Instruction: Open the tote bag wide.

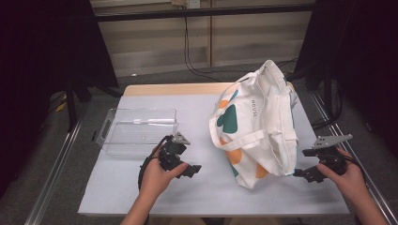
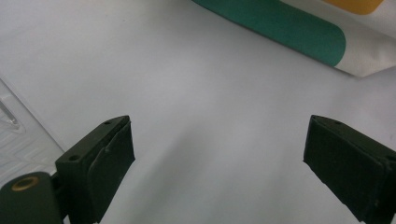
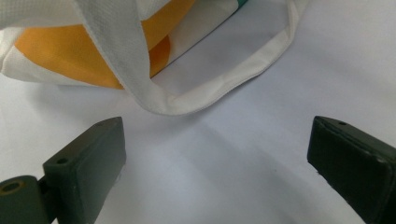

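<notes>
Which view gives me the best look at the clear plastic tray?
The high view: the clear rectangular plastic tray shows whole, left of the white printed canvas tote bag. The left gripper view catches just its corner at the frame edge.

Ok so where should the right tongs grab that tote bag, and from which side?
Take the tote bag by the white strap loop lying flat on the table at its near corner. Come in low from the person's right, where the open right tongs already face it: it is thin and lies clear of the body.
</notes>
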Available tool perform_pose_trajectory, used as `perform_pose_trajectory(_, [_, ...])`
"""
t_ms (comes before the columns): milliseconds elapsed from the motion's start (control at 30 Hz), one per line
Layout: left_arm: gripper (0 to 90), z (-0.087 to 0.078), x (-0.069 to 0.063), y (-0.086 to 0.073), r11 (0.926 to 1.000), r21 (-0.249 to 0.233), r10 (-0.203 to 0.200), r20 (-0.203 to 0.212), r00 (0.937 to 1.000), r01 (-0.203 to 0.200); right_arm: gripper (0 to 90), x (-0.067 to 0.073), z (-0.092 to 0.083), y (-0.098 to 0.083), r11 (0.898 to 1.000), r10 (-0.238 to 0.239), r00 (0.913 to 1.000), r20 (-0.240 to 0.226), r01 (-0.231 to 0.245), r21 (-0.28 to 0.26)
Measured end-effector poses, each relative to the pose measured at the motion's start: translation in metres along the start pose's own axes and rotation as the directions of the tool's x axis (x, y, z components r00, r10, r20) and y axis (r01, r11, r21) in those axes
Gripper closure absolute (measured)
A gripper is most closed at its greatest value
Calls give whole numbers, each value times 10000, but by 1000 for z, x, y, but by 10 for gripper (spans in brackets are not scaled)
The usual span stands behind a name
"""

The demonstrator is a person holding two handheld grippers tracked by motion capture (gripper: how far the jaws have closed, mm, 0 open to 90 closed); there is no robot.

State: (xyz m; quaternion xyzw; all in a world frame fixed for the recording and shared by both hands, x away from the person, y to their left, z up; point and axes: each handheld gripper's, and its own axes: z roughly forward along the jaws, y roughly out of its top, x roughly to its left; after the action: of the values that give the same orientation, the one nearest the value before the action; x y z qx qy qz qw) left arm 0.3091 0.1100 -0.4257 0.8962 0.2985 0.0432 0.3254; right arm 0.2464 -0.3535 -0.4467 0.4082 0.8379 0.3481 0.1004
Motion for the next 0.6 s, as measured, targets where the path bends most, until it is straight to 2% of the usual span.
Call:
perform_pose_trajectory(433, [83, -5, -5, 4, 10000, -27, 34, 125, 9999, -34, 44, 1, 0, 2, 9999, 74, 9999, -130, -72, 145])
perform_pose_trajectory(600, [83, -5, -4, 10, 9999, -65, 91, 227, 9997, -89, 44, -2, -3, 2, 9993, 317, 9994, -136, -315, 196])
